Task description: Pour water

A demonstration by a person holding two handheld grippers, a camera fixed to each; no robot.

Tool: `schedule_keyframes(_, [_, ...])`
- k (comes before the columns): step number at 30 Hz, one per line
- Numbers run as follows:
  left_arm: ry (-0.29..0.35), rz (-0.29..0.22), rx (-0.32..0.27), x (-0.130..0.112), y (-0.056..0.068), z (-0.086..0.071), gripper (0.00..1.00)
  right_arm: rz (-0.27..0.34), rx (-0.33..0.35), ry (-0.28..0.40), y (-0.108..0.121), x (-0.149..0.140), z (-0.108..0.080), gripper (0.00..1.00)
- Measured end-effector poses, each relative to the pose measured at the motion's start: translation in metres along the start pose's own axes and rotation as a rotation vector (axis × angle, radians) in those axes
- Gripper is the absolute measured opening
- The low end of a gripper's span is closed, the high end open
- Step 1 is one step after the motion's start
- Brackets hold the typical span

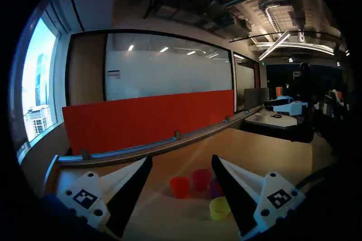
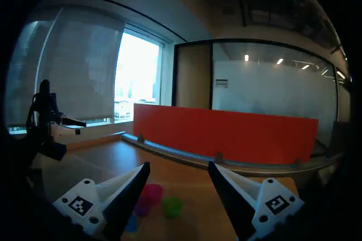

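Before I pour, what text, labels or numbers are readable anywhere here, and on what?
No text is readable.
On the glass wall, a notice: too small to read.
On the left gripper and right gripper, markers: black-and-white patterns, no words.
On the cups: no print visible.

Your cups, each placed against the pink cup; all are small, plastic and upright on the table (image 1: 253,150).

Left gripper view:
- Pink cup (image 1: 201,179): farthest back.
- Orange cup (image 1: 179,186): just left of it, slightly nearer you.
- Purple cup (image 1: 216,188): just right of it, partly hidden.
- Yellow cup (image 1: 220,208): right of it, nearest you.

Right gripper view:
- Pink cup (image 2: 153,192): farthest back.
- Purple cup (image 2: 142,205): just beside it, nearer.
- Green cup (image 2: 172,206): right of it.
- Blue cup (image 2: 131,223): nearest you, partly hidden.
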State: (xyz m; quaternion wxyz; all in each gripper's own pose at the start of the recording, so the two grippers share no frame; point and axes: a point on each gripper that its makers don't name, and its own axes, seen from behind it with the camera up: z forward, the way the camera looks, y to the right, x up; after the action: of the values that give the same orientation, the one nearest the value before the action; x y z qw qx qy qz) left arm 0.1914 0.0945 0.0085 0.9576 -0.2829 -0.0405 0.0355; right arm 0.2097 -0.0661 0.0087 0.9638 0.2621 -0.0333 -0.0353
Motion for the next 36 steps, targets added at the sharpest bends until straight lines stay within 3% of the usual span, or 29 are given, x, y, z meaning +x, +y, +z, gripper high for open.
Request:
schedule_keyframes(8, [-0.062, 0.036, -0.106, -0.013, 0.027, 0.006, 0.97, -0.008, 0.017, -0.027, -0.004, -0.003, 0.004, 0.99])
schedule_keyframes(17, [-0.124, 0.074, -0.253, -0.031, 0.069, 0.013, 0.97, -0.020, 0.021, -0.070, -0.002, -0.013, 0.007, 0.99])
schedule_keyframes(26, [-0.189, 0.101, -0.345, -0.053, 0.096, 0.024, 0.97, -0.015, 0.023, -0.077, -0.001, -0.016, 0.013, 0.99])
schedule_keyframes(36, [-0.257, 0.147, -0.403, -0.084, 0.119, 0.040, 0.97, -0.008, 0.030, -0.115, 0.004, -0.033, 0.016, 0.99])
